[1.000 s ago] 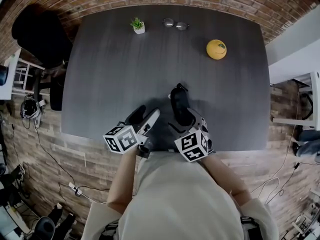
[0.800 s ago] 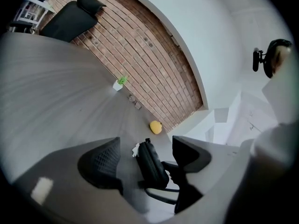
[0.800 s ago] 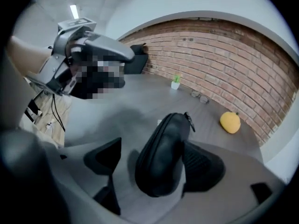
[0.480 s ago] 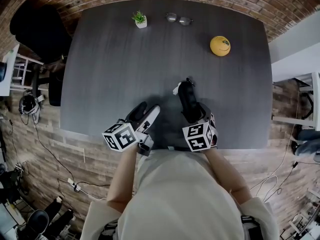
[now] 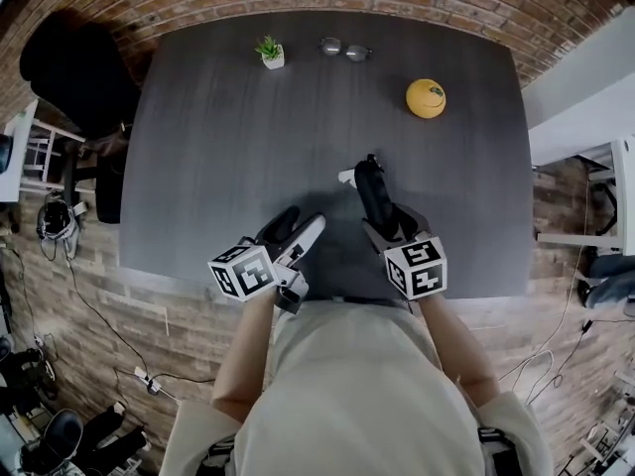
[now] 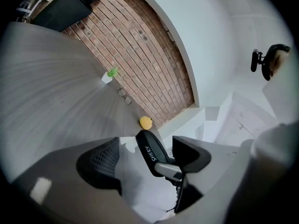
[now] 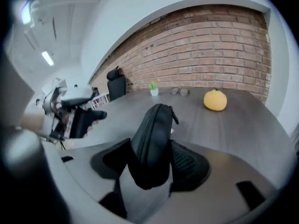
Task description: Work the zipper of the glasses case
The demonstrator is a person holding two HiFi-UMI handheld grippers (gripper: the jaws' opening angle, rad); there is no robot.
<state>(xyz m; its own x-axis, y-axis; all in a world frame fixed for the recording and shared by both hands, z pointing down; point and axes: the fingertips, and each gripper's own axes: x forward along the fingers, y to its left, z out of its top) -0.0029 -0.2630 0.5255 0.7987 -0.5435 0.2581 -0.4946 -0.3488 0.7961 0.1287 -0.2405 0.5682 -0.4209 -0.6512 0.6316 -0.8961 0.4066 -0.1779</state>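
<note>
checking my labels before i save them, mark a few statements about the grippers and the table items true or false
1. The right gripper holds the glasses case. True; its jaws have just been closing on it.
2. The left gripper grips the zipper pull. False: its jaws stand apart and empty, beside the case.
3. The glasses lie right beside the left gripper. False: they lie at the far edge, near the potted plant.
4. A yellow fruit sits on the table. True.

Matt black glasses case (image 7: 152, 134), grey wood-grain table (image 5: 248, 137)
</note>
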